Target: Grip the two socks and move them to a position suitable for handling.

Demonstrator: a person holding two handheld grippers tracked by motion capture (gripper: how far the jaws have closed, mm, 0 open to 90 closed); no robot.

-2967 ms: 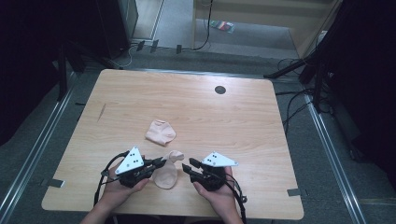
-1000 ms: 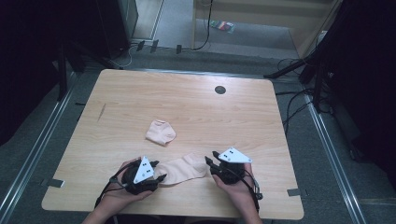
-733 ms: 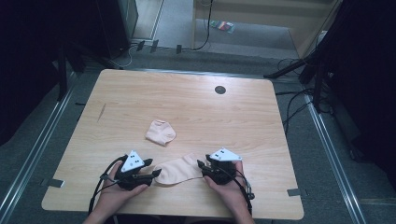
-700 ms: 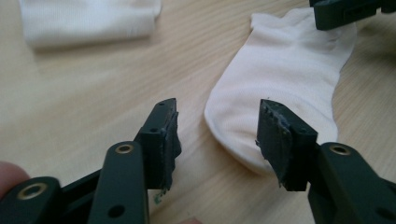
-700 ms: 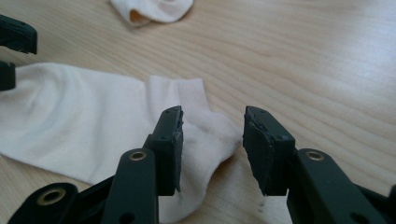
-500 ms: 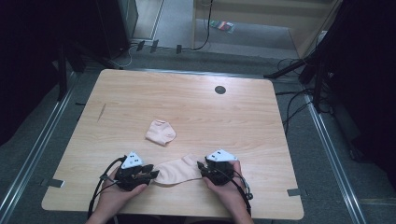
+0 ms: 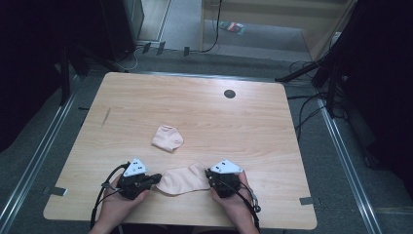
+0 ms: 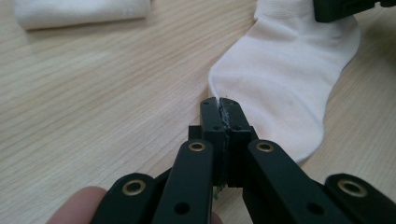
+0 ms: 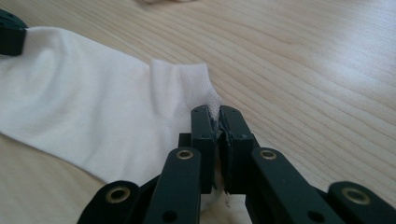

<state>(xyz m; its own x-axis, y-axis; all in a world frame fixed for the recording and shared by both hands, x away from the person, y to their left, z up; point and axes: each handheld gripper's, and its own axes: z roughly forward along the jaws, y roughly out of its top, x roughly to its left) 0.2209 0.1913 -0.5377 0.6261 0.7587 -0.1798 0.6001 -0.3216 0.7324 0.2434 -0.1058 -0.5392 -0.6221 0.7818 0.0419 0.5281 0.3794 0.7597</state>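
Resting low at the table's (image 7: 243,122) near edge, both hands face each other: left gripper (image 7: 155,178) and right gripper (image 7: 210,174) each pinched tight on opposite ends of the flat sock (image 7: 182,179). A folded sock (image 7: 167,138) sits behind it, apart.

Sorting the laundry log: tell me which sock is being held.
The flat sock near the table's front edge, pinched by the left gripper and right gripper; the folded sock lies untouched.
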